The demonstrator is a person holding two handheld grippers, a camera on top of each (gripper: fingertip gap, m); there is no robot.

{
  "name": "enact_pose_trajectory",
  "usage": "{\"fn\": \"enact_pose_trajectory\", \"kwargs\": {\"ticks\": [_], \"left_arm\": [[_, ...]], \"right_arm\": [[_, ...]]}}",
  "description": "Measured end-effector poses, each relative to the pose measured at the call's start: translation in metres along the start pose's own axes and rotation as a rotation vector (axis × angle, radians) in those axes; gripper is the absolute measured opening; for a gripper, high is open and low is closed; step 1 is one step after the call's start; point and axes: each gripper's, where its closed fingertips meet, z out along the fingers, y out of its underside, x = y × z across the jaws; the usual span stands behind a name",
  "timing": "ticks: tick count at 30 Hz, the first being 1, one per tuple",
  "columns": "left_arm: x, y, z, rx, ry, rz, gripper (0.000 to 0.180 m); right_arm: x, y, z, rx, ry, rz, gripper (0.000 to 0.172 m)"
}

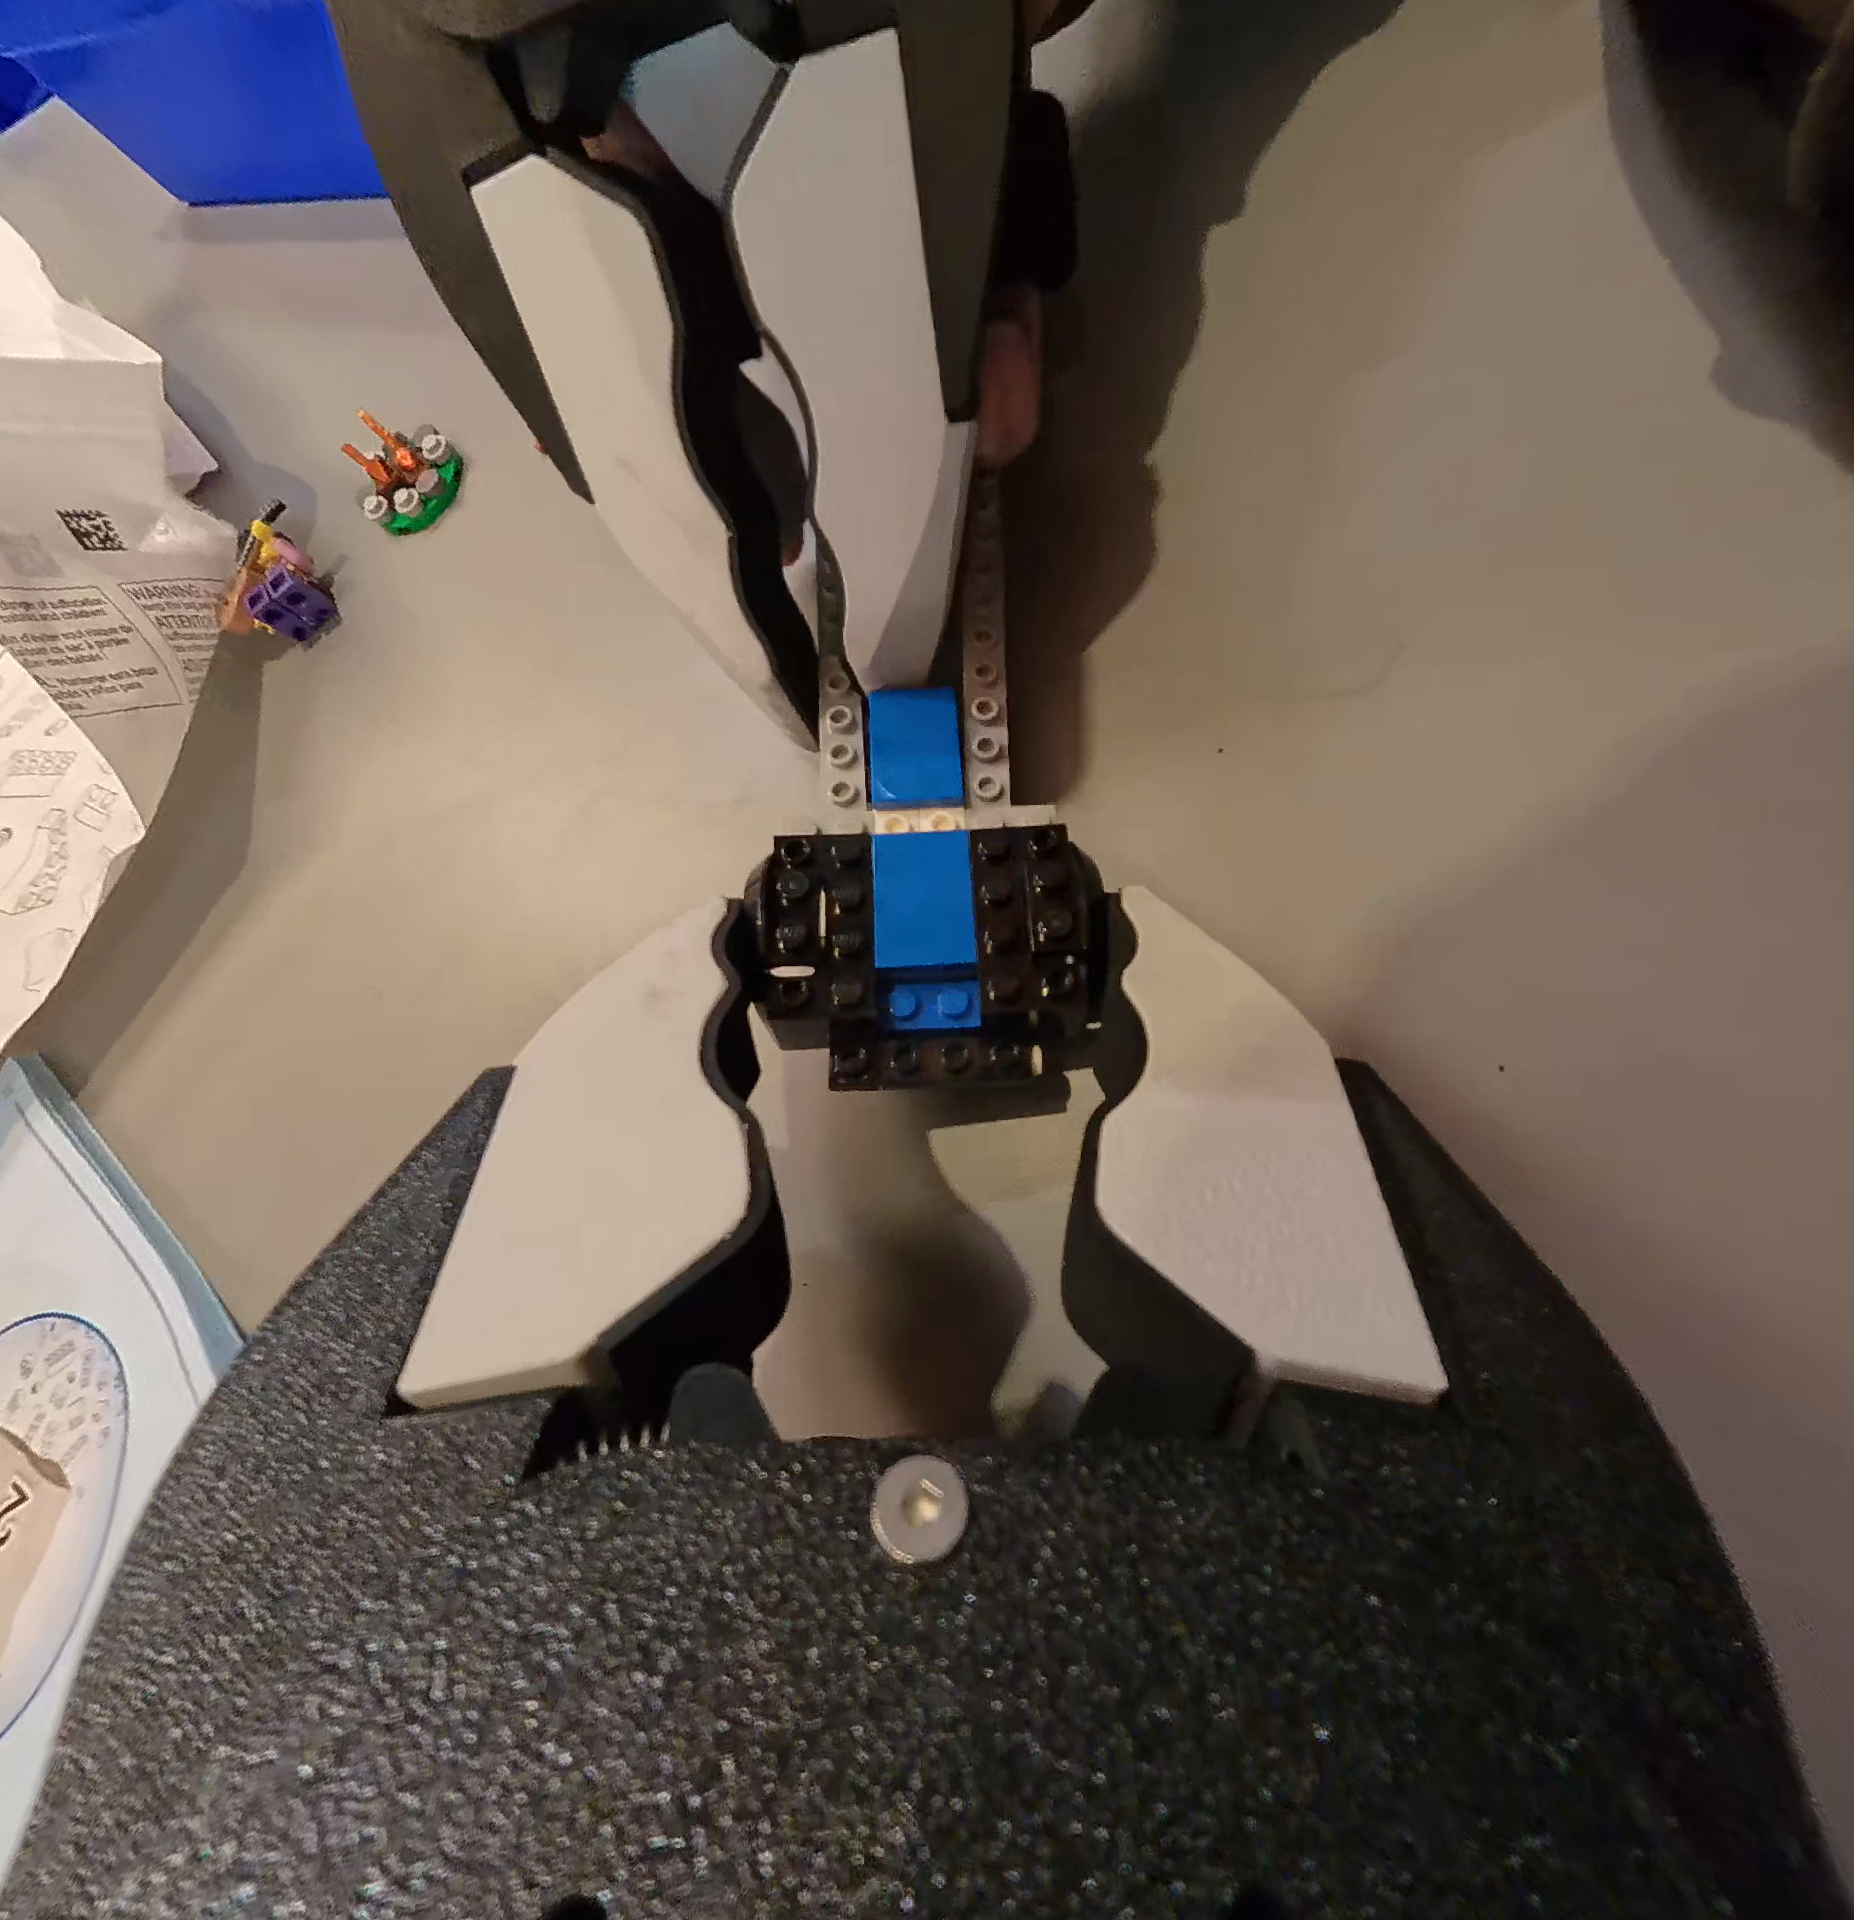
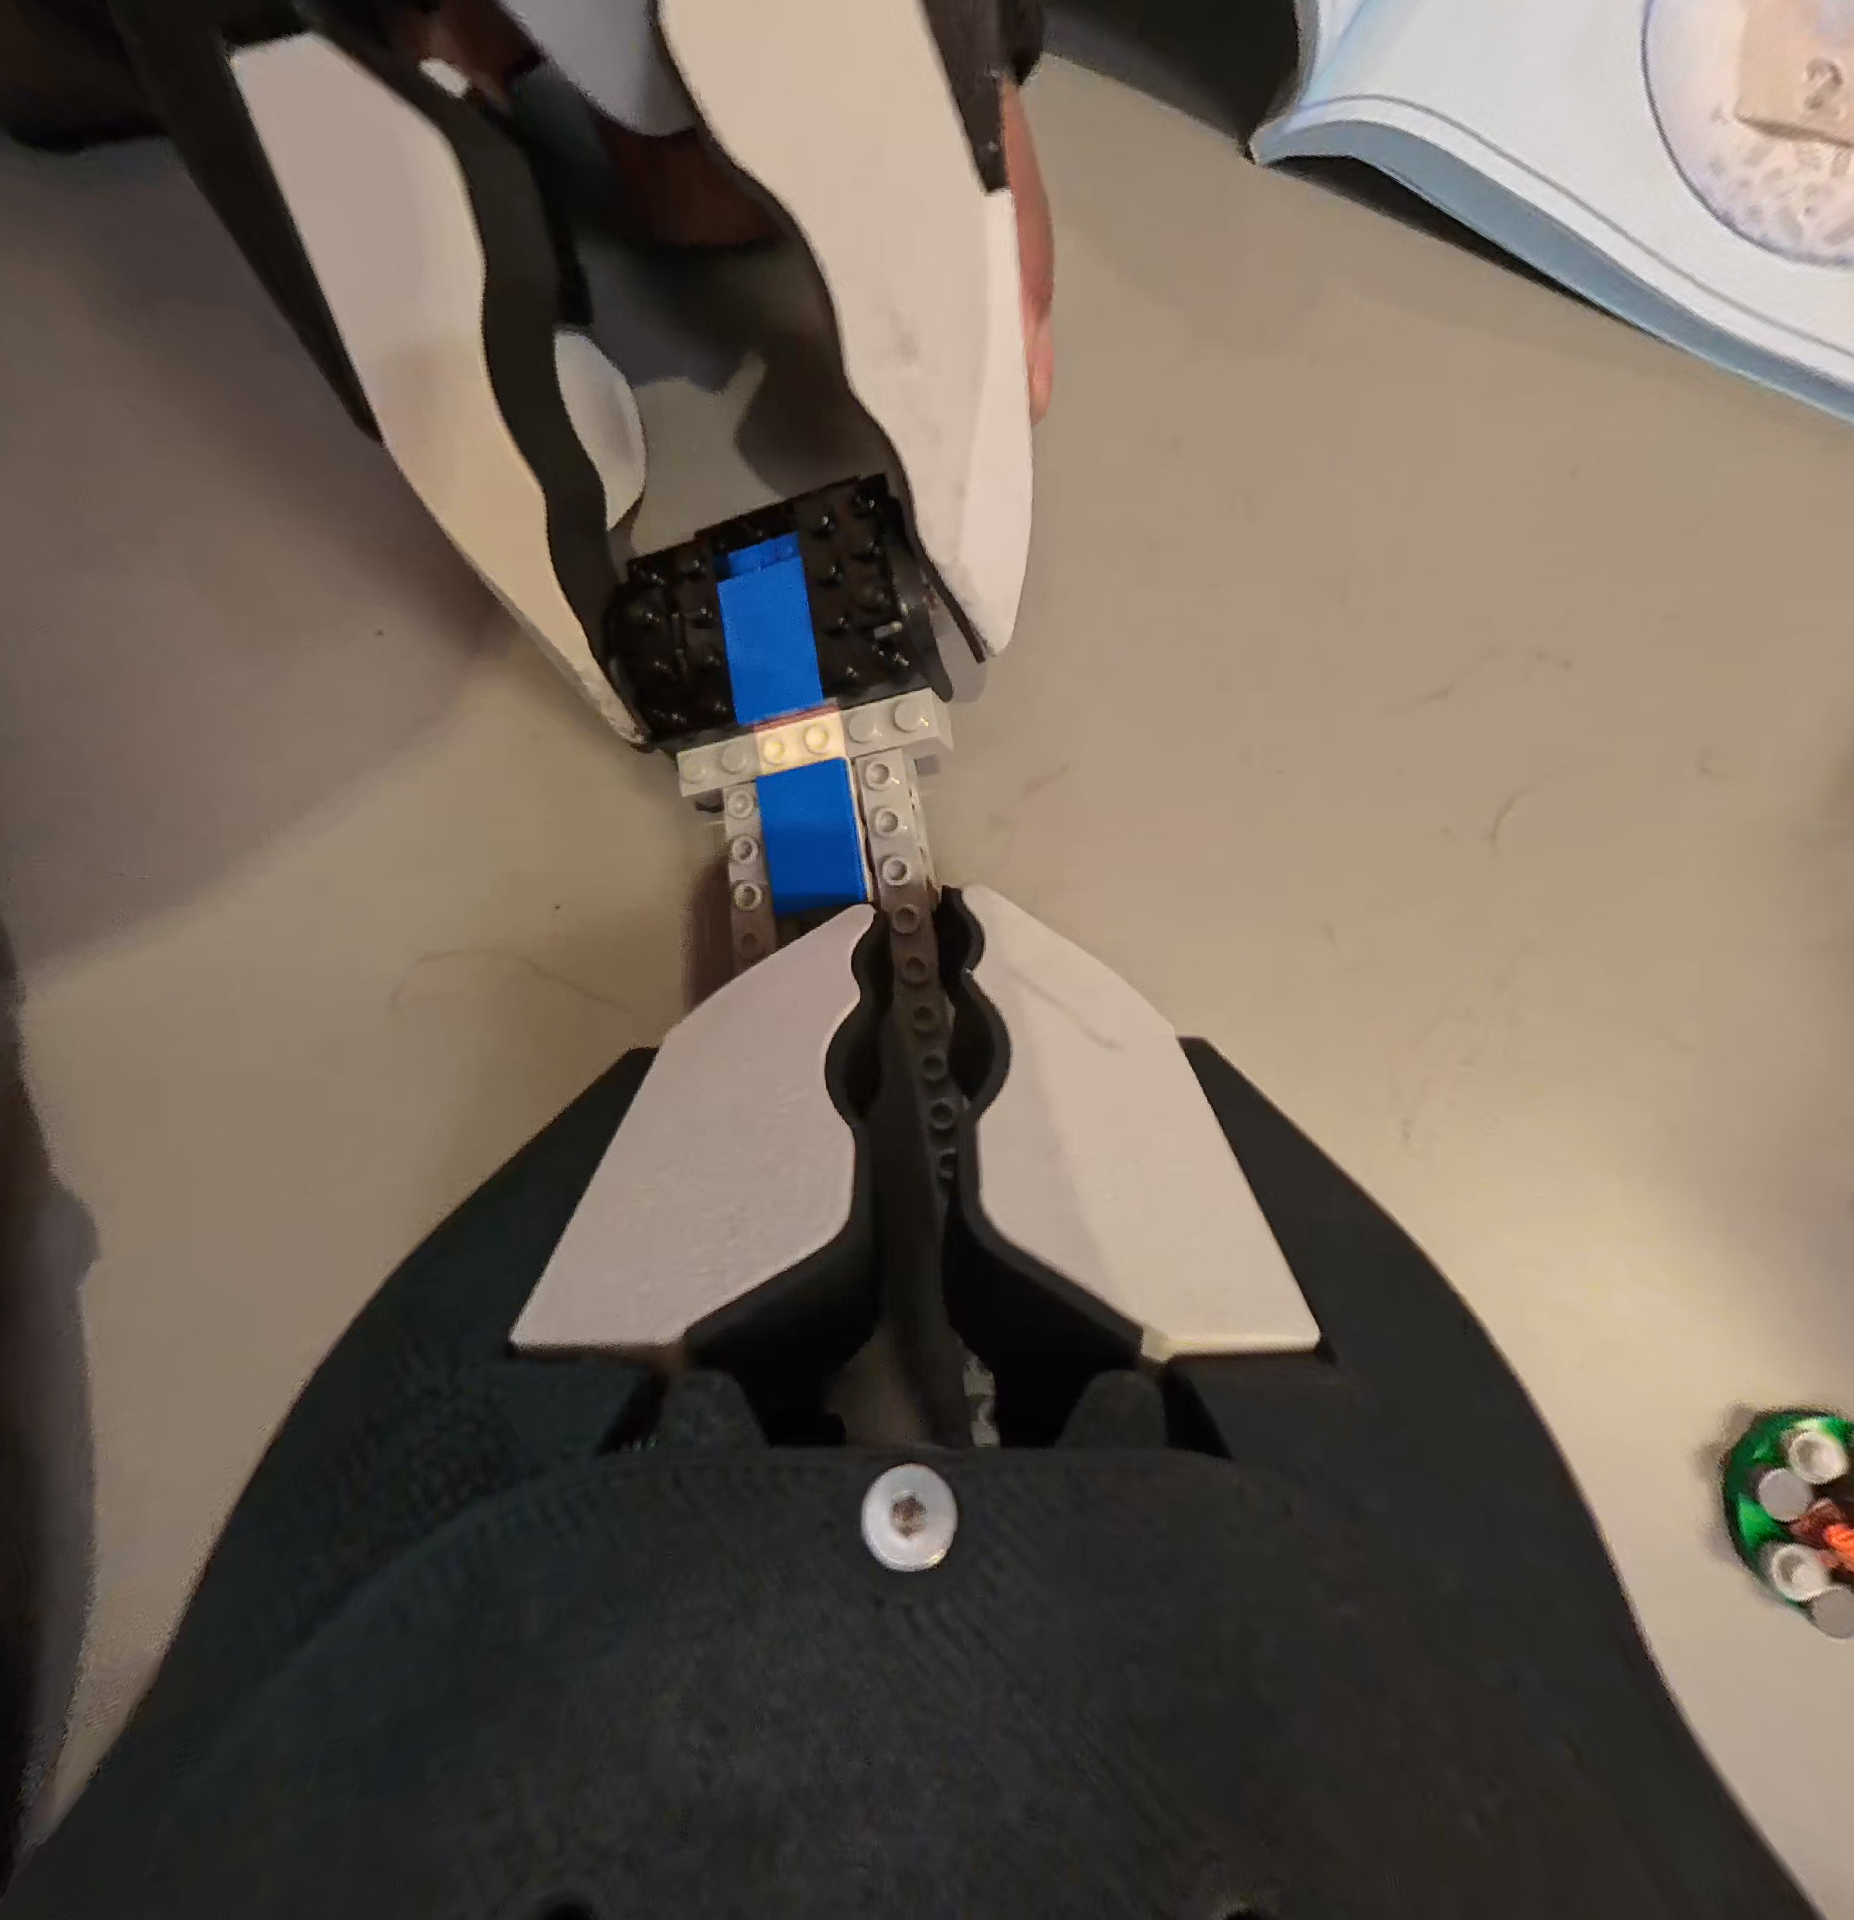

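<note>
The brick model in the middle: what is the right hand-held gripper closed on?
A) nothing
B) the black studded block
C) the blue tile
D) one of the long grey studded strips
D: in the right wrist view the right hand-held gripper has both fingers closed around a long grey studded strip running back between them.

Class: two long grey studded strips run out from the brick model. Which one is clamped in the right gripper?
The grey strip on that view's right; the right gripper pinches it, while the other strip passes outside its fingers.
</note>
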Motion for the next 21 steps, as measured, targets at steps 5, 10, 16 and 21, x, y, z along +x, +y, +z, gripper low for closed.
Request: {"fn": "enact_pose_trajectory", "kwargs": {"ticks": [5,10,16,21], "left_arm": [[0.001,-0.003,0.0,0.023,0.014,-0.014,0.063],[0.03,-0.017,0.006,0.055,0.128,0.068,0.063],[0.018,-0.011,0.007,0.02,0.097,-0.03,0.063],[0.01,-0.003,0.001,0.003,0.086,-0.091,0.063]], "right_arm": [[0.001,0.0,-0.002,0.006,0.003,-0.056,0.008],[0.043,0.003,-0.014,0.013,0.243,0.079,0.008],[0.034,-0.004,-0.018,0.054,0.195,0.062,0.008],[0.036,0.003,-0.018,0.068,0.133,0.132,0.008]]}}
